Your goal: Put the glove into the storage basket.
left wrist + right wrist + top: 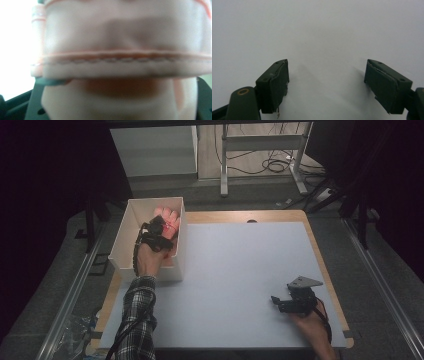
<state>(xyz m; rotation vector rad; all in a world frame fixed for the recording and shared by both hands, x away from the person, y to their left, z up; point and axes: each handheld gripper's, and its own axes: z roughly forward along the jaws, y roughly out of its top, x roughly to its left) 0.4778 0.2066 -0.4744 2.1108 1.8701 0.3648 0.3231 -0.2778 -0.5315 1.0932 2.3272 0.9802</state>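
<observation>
Pink cloth item [169, 218], stitched seam, sits inside the white box [125, 227] at upper left of the high view. In the left gripper view we see the same pink cloth [120, 50] right up against the camera, blurred, seam running across mid-frame. We cannot make out what kind of item it is.

Left gripper [159, 227] is down in the box, on the cloth, held by a hand with a plaid sleeve [136, 320] coming in from the bottom left. Its fingers are hidden by the cloth; we cannot tell whether they clamp it or sit loose around it.

The box stands on the left edge of the pale surface [240, 270], partly over the wooden border.

Right gripper [285, 304] rests low at lower right of the high view, well apart from the box. In the right gripper view we see the right gripper [325, 82] with fingers [274, 82] spread wide, nothing between them, bare surface [319, 30] beneath.
</observation>
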